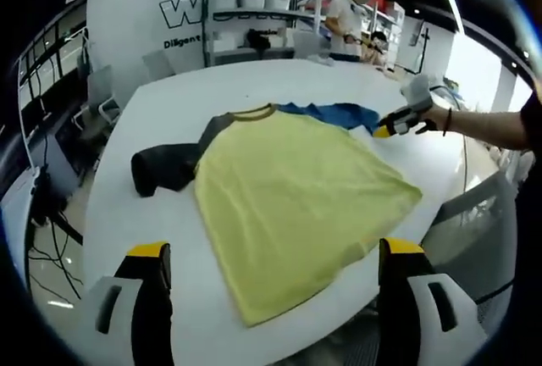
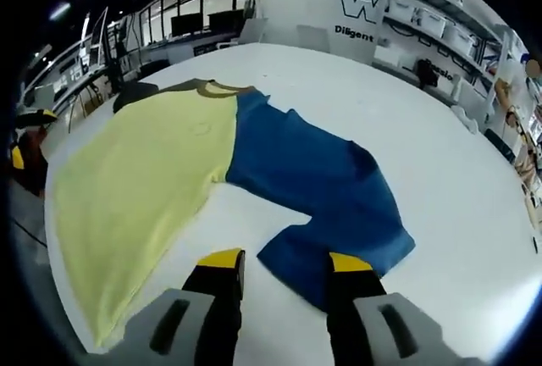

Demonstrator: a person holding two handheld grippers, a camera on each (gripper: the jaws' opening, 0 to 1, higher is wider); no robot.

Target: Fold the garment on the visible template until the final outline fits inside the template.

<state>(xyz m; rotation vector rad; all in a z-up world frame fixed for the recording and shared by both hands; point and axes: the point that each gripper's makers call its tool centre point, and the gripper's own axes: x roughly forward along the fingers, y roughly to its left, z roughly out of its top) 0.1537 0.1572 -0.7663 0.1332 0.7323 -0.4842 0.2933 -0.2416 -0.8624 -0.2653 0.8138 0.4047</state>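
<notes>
A shirt with a yellow body (image 1: pixel 296 196) lies flat on the white table (image 1: pixel 254 82). Its dark grey sleeve (image 1: pixel 165 167) points left and its blue sleeve (image 1: pixel 334 113) runs off to the far right. My left gripper (image 1: pixel 275 257) stands wide open over the shirt's near hem, holding nothing. In the right gripper view the yellow body (image 2: pixel 144 180) spreads left and the blue sleeve (image 2: pixel 326 184) reaches down to my right gripper (image 2: pixel 284 266). Its jaws are open, with the sleeve's end lying between and under them. A hand holds that right gripper (image 1: pixel 396 122) at the sleeve end.
The table's near edge (image 1: pixel 127 239) curves just in front of the left gripper, with grey chairs (image 1: pixel 470 213) beside it. Shelves with white bins (image 1: pixel 254 10) and a person (image 1: pixel 345 23) stand at the back. The left gripper (image 2: pixel 21 150) shows by the table's left edge.
</notes>
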